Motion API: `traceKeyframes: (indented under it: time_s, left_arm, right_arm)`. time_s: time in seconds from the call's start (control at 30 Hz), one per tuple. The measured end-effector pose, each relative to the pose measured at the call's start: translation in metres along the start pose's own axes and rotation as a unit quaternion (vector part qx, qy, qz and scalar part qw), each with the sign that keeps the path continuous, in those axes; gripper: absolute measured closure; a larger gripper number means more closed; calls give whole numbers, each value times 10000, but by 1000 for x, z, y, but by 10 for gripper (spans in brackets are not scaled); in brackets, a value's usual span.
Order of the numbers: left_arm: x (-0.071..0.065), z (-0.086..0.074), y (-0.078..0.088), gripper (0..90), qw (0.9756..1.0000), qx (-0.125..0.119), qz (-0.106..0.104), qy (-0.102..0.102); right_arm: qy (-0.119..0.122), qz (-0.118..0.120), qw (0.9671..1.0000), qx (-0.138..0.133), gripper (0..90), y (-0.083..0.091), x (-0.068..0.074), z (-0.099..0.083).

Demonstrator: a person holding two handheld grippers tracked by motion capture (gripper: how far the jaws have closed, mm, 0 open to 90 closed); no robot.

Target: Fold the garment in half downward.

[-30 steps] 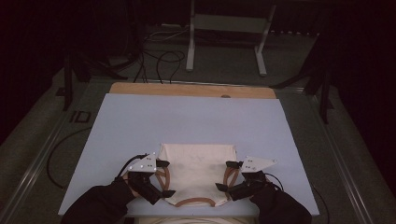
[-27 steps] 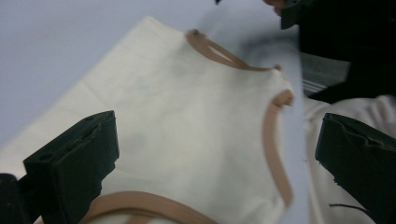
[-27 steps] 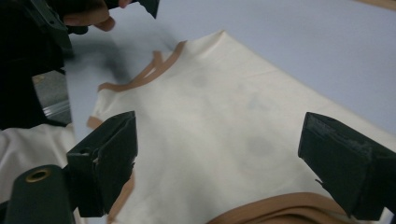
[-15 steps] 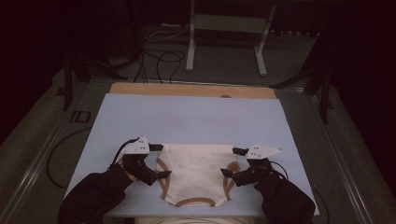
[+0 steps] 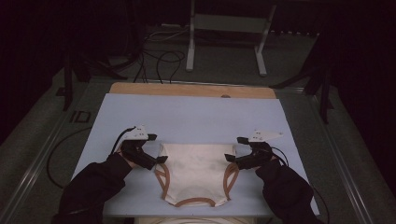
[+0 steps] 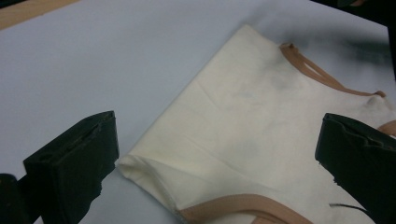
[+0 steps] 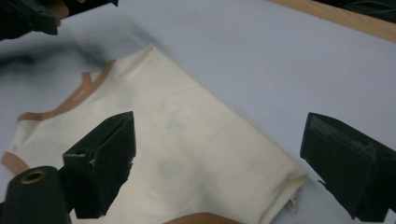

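Observation:
A cream garment with tan trim (image 5: 194, 175) lies folded flat on the pale blue table cover (image 5: 187, 116), near the front edge. My left gripper (image 5: 156, 150) stands open at the garment's left far corner (image 6: 135, 163), its jaws spread wide over the cloth. My right gripper (image 5: 232, 151) stands open at the right far corner (image 7: 289, 179), nothing pinched between its jaws. In the right gripper view the left gripper (image 7: 32, 14) shows at the top left. Dark sleeves come in from the bottom of the high view.
A wooden board edge (image 5: 191, 89) runs along the far side of the cover. Beyond the table stand a metal frame (image 5: 226, 37) and cables (image 5: 159, 60) on the floor. A wide stretch of the blue cover lies bare past the garment.
Both grippers moved forward across the table with the garment, drawing it farther from the front edge and flatter. Their jaws now stand open at its far corners.

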State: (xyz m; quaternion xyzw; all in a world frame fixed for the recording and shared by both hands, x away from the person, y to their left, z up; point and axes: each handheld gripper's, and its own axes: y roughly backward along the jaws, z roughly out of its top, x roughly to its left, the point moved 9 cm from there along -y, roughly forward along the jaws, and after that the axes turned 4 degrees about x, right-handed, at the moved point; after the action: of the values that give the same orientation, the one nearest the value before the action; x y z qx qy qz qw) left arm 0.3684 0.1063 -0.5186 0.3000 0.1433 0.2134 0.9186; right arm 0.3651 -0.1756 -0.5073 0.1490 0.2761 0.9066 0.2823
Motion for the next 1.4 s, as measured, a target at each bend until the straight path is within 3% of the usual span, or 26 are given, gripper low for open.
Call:
traceKeyframes:
  time_s: [0.27, 0.37, 0.53, 0.77, 0.97, 1.17, 1.23, 1.33, 1.4]
  left_arm:
    - [17, -4, -12, 0, 9997, 224, 22, 138]
    - [25, -9, -22, 2, 9989, 391, 65, 253]
    - [33, -14, -33, 77, 9978, 450, 141, 458]
    - [44, -25, -42, 285, 9954, 672, 278, 632]
    - [49, -36, -46, 389, 9938, 869, 310, 623]
    - [51, -39, -48, 484, 9931, 1050, 429, 301]
    - [51, -38, -48, 485, 9930, 1071, 451, 232]
    - [53, -38, -49, 526, 9916, 1158, 536, 208]
    - [52, -37, -50, 597, 9921, 1127, 501, 215]
  right_arm:
    - [-244, 68, 9994, 218, 147, -11, -17, -5]
    - [-464, -20, 9985, 285, 146, -19, -28, -8]
    - [-505, -68, 9979, 396, 138, -27, -38, -12]
    - [-589, -154, 9958, 688, 196, -42, -52, -28]
    - [-717, -210, 9935, 855, 224, -52, -57, -38]
    - [-738, -238, 9920, 997, 299, -56, -58, -43]
    - [-652, -246, 9918, 1067, 311, -58, -57, -44]
    - [-527, -305, 9912, 1179, 405, -58, -56, -46]
    - [-348, -331, 9910, 1246, 504, -57, -54, -47]
